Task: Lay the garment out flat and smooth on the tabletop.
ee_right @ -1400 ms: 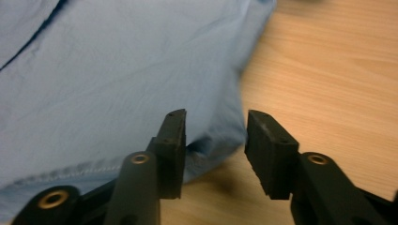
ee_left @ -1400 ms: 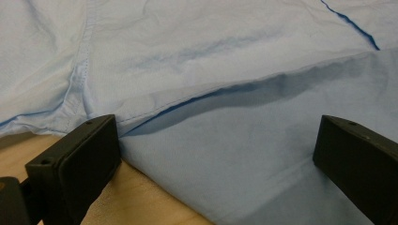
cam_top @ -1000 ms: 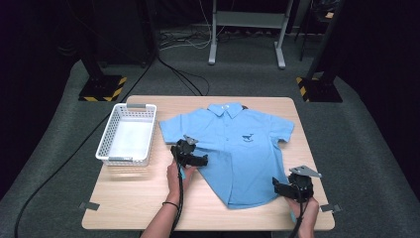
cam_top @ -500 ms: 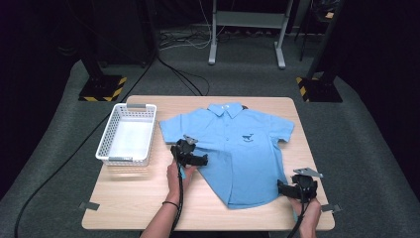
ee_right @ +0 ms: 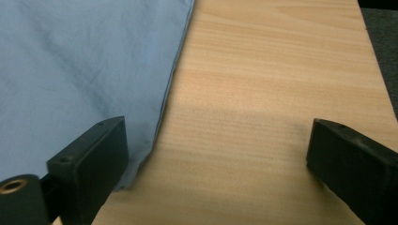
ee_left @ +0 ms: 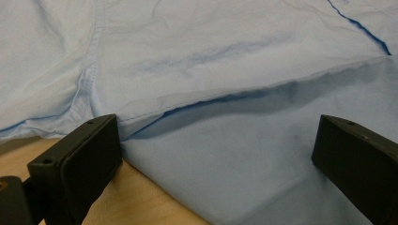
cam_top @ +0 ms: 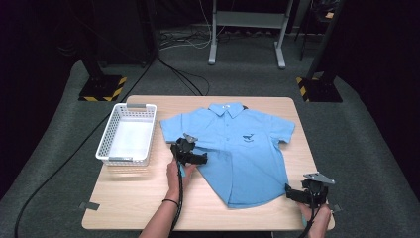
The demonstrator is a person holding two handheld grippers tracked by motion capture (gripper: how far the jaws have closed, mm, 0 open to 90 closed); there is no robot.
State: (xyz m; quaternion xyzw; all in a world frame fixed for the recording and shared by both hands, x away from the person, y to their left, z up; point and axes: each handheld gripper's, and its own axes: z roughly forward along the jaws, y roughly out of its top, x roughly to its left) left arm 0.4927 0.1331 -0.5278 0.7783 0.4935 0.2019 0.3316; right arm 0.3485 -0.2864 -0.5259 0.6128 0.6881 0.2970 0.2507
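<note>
A light blue short-sleeved shirt (cam_top: 247,153) lies flat, front up, on the wooden table (cam_top: 133,198), collar toward the far edge. My left gripper (cam_top: 202,159) rests at the shirt's left side below the sleeve, open. In the left gripper view its jaws (ee_left: 218,159) stand wide over the shirt (ee_left: 211,56), where a folded edge runs across. My right gripper (cam_top: 291,192) sits low by the hem's right corner near the table's front edge. Its jaws (ee_right: 218,154) have just been opening. Bare table (ee_right: 272,84) lies between them, with the shirt's edge (ee_right: 70,70) beside one jaw.
A white mesh basket (cam_top: 121,159) stands at the table's left side, beside the shirt's sleeve. Bare wood stretches along the front left of the table. Dark floor with cables and stand legs surrounds the table.
My right gripper has slid a little to the right and toward the front edge, away from the shirt's hem corner. The left gripper and the shirt have stayed put.
</note>
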